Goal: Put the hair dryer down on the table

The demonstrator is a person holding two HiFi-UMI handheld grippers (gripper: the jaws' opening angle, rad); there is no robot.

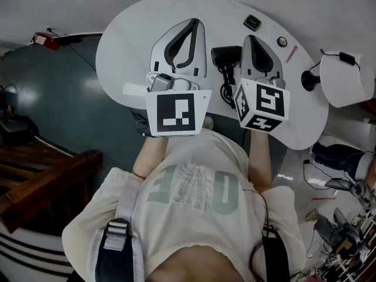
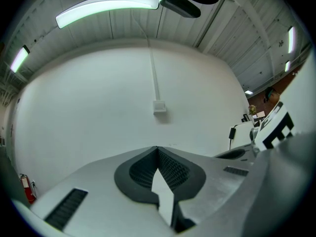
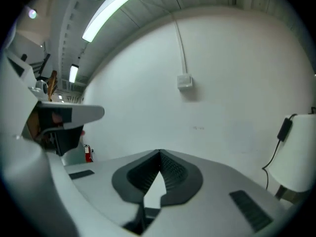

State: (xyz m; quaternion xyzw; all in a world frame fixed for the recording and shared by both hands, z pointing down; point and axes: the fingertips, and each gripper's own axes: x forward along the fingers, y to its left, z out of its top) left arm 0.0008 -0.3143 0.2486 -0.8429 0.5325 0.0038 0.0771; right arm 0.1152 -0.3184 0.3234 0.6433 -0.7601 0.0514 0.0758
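**Head view.** The black plastic hair dryer [image 1: 225, 56] lies on the white rounded tabletop [image 1: 123, 51], with its black coiled cord [image 1: 225, 91] bunched at its 6 o'clock. It rests between the two grippers, at 3 o'clock of the left gripper [image 1: 195, 23] and at 9 o'clock of the right gripper [image 1: 252, 39], just beside the latter. Neither gripper grasps it. Whether the right gripper's flank touches the hair dryer cannot be settled from this steep angle.

**Other items.** A small dark rectangular object [image 1: 252, 21] sits at 12 o'clock of the right gripper and a pink pen [image 1: 291, 53] at its 3 o'clock. A white lampshade [image 1: 346, 78] stands at the tabletop's 3 o'clock edge.

**Left gripper view.** The left gripper is clenched. Its dark ribbed pads [image 2: 172, 168] meet at the tips with nothing between them, and it faces a plain white wall [image 2: 98, 107].

**Right gripper view.** The right gripper is likewise clenched and empty. Its ribbed pads [image 3: 171, 174] join at the tips, and it is turned toward the same wall.
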